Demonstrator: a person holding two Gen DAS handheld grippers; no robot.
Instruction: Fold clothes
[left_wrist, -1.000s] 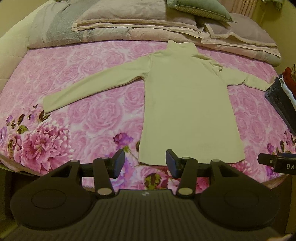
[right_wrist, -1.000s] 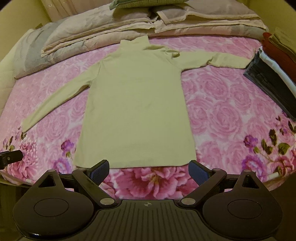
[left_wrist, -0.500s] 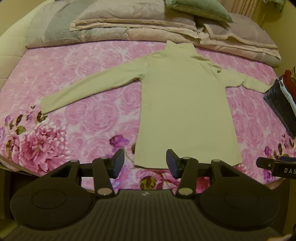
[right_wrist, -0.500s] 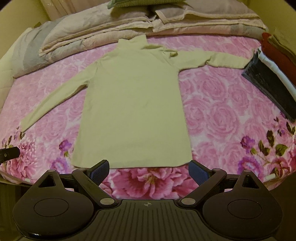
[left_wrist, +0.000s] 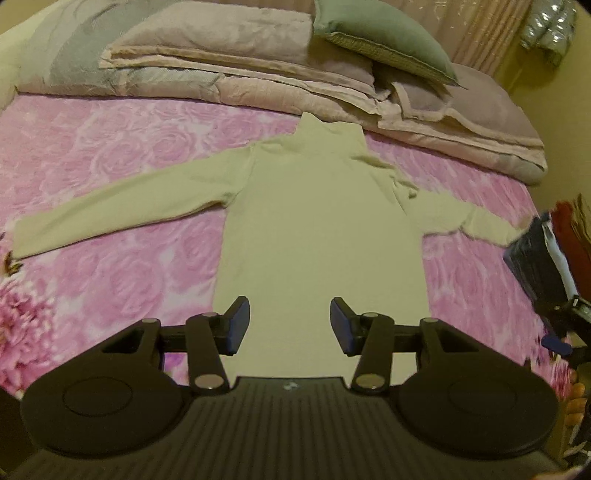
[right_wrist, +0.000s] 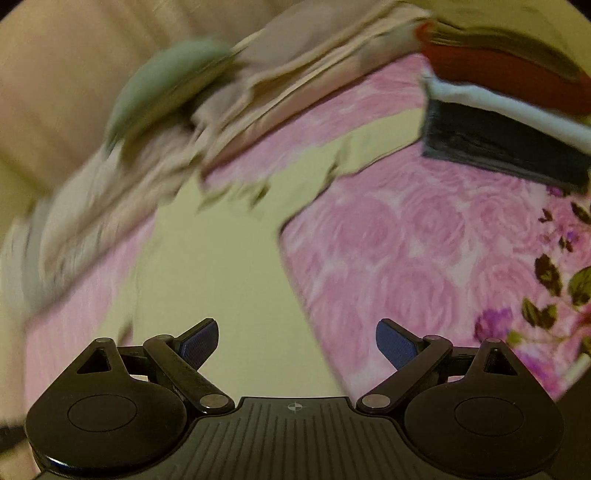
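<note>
pink rose bedsheet (left_wrist: 110, 155) was covered by flat pale turtleneck (left_wrist: 321, 229); folded quilts (left_wrist: 240, 74) at head. left gripper (left_wrist: 286, 325) and right gripper (right_wrist: 295, 347) were held apart, empty.

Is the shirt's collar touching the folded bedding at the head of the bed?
Touching. In the left wrist view, the shirt's collar tip lies right against the bedding's edge, no pink sheet between.

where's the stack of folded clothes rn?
The stack of folded clothes sits on the pink floral bedspread at upper right of the right wrist view, just past the cream turtleneck's right sleeve cuff; the left wrist view catches it at the right edge.
</note>
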